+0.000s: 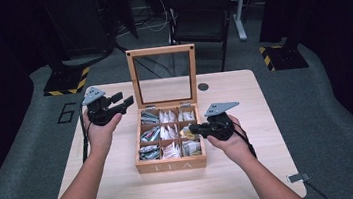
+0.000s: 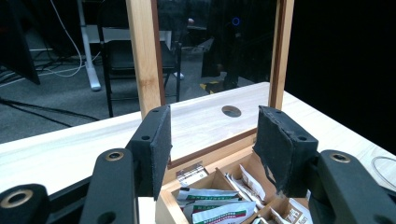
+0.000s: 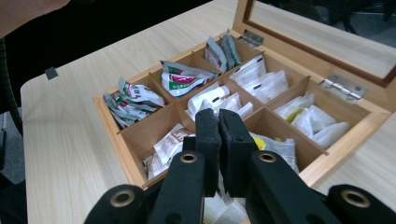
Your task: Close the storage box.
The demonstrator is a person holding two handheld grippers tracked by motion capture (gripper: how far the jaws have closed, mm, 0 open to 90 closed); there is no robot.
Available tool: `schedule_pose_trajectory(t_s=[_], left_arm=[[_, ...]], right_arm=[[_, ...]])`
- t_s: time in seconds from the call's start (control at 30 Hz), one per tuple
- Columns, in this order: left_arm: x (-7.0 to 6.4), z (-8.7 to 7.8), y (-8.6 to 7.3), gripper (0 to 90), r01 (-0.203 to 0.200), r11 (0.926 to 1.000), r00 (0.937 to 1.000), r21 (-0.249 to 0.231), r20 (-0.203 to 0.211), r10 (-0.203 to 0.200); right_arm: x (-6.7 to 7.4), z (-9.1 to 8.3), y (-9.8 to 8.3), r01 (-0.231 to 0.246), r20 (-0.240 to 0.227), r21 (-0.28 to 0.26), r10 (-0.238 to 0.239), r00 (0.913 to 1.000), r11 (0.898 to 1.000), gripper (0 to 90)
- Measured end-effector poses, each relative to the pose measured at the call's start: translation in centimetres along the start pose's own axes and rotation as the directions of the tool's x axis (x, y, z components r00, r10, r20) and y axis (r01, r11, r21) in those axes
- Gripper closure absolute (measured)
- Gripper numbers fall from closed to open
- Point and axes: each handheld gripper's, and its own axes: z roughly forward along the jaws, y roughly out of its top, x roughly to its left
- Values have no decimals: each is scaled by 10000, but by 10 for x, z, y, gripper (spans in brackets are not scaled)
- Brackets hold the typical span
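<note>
A wooden tea box (image 1: 172,165) stands mid-table with its glass lid (image 1: 160,51) upright. Its compartments hold tea packets (image 3: 180,79). My left gripper (image 1: 123,100) hovers by the lid's left edge, jaws open with nothing between them; in the left gripper view (image 2: 212,149) the lid's frame post (image 2: 144,56) rises just behind them. My right gripper (image 1: 191,128) is over the box's right column, above a yellow packet (image 3: 261,142). Its pads (image 3: 219,121) are pressed together, and a pale packet (image 3: 222,210) shows pinched beneath them.
The table (image 1: 124,191) has a round grommet hole (image 1: 203,86) behind the box's right side. A black chair (image 1: 200,16) stands beyond the far edge. Bare wood lies in front of the box and on both sides.
</note>
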Motion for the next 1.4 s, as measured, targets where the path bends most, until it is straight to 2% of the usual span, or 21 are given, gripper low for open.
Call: schedule_pose_trajectory(t_s=[0.23,0.7,1.1,1.4], left_arm=[[1,1,0,455,0,10000,10000,21,-9,0],[3,0,-1,454,33,10000,10000,57,-69,-33],[3,0,-1,454,66,10000,9999,71,-97,-66],[4,0,-1,454,75,9999,9999,107,-104,-73]], right_arm=[[-6,-12,6,80,352,-12,-79,9993,10000,870],[-18,-29,6,127,940,9,-128,9955,9999,871],[-31,-47,2,-107,1451,-172,131,9893,9998,870],[-40,-59,-7,-260,1904,-299,312,9812,9992,870]])
